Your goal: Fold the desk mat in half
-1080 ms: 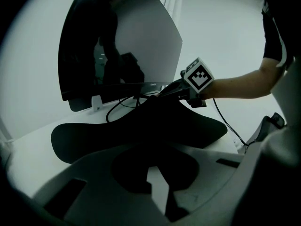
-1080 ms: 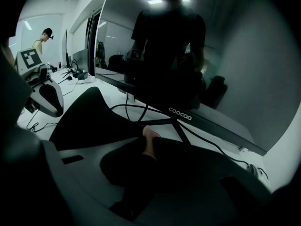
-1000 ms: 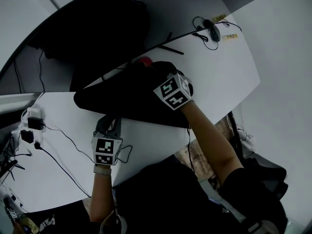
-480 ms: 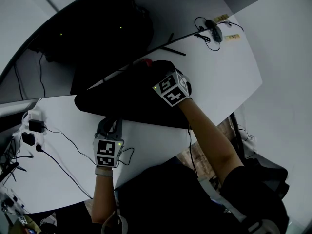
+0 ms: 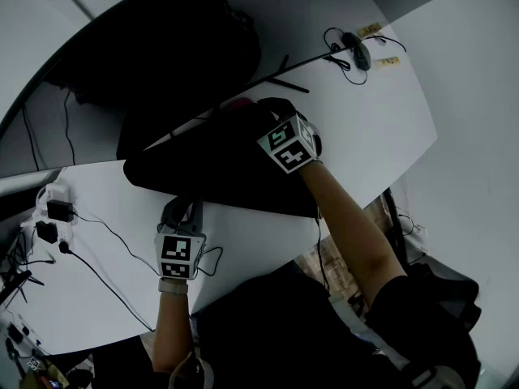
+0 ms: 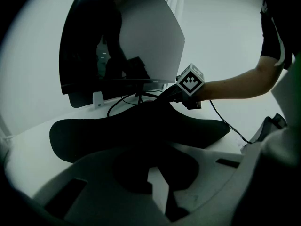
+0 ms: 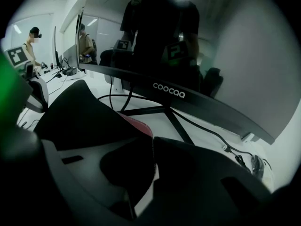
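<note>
In the middle of the desk (image 5: 365, 128) the desk mat (image 5: 203, 168) lies mostly flat. Its far edge is raised, red underside showing, between the right claw's (image 7: 151, 149) jaws, which have just been closing on it. The left claw (image 5: 180, 211), narrow, seems to nip the near edge. I'd bring far edge squarely onto near, corners matched.

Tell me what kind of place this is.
Most likely a shared office or lab workroom. A white desk carries a coocaa monitor and a black desk mat. Chargers with trailing cables sit at one end, and another person works at a neighbouring desk.
</note>
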Tool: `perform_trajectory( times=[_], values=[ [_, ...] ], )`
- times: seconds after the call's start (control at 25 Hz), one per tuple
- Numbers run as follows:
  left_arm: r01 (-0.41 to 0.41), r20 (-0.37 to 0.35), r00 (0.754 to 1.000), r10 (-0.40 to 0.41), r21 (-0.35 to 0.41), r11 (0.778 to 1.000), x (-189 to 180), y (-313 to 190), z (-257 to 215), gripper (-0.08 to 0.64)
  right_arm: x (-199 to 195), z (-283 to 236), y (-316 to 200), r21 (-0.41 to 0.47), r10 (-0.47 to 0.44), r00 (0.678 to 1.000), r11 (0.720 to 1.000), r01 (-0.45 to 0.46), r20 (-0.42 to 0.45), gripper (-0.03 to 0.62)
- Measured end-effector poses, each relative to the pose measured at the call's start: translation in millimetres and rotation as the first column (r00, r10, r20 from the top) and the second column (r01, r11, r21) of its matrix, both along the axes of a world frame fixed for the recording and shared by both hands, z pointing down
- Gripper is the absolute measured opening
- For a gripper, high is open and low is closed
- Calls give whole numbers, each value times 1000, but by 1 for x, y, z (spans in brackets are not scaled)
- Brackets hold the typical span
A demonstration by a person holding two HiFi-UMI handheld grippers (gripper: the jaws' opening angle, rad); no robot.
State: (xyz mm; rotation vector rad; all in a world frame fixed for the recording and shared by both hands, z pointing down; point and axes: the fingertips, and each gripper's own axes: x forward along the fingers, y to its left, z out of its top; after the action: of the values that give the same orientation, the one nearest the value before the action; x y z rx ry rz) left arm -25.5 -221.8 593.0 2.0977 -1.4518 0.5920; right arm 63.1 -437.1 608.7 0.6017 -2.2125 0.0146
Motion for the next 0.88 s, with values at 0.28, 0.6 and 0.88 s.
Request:
perform_trajectory(
  times=[0.28, 0.6, 0.88],
  values=[
    [-7, 1, 1000, 7, 17, 1000, 1, -6, -5, 2, 1, -5, -9, 43, 15, 1000, 999, -16, 6, 52],
    [-6, 0, 1000, 6, 8, 1000, 1, -4, -1, 2, 1, -7, -29, 81, 42, 999, 996, -41, -2, 51],
    [-11, 1, 1000, 11, 0, 1000, 1, -5, 1, 2, 2, 3, -30, 58, 50, 999, 997, -49, -14, 52]
  ],
)
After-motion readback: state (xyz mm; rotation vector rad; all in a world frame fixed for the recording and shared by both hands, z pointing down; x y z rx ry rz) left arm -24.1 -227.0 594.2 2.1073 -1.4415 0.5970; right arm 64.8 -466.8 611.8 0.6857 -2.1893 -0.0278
